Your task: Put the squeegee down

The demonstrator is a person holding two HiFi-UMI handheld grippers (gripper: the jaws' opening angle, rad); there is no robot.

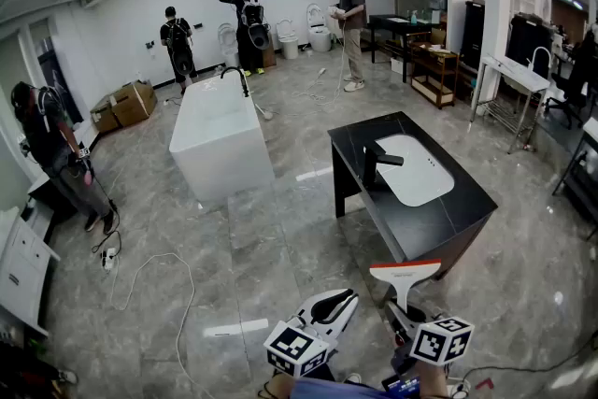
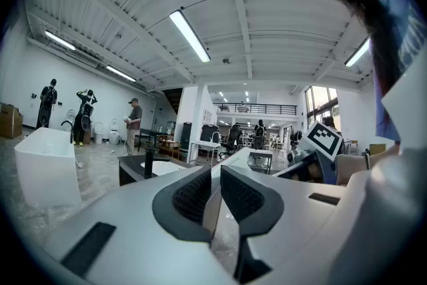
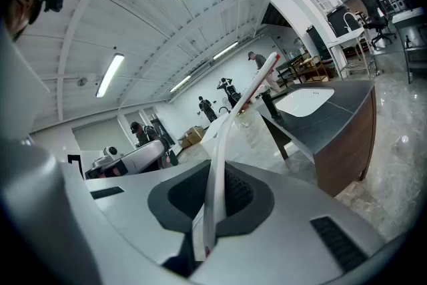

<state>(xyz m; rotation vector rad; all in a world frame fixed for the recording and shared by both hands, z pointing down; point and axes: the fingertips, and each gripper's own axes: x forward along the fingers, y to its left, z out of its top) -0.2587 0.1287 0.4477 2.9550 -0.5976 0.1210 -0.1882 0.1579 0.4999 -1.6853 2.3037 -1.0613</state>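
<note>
My right gripper [image 1: 400, 306] is shut on the thin handle of a white squeegee [image 1: 404, 273], whose wide blade with a red stripe sticks out ahead of it, above the floor just before the black counter [image 1: 460, 204]. In the right gripper view the squeegee [image 3: 244, 102] runs up and away from the pads of the right gripper [image 3: 217, 177] toward the counter [image 3: 347, 110]. The left gripper [image 1: 349, 297] hovers beside it on the left. Its jaws in the left gripper view [image 2: 215, 177] stand a narrow gap apart with nothing between them.
The counter carries a white basin [image 1: 419, 169] and a black faucet [image 1: 374, 165]. A white bathtub [image 1: 220, 134] stands further left. Several people [image 1: 351, 14] are at the far wall and one [image 1: 56, 154] at the left. A cable [image 1: 140, 280] lies on the marble floor.
</note>
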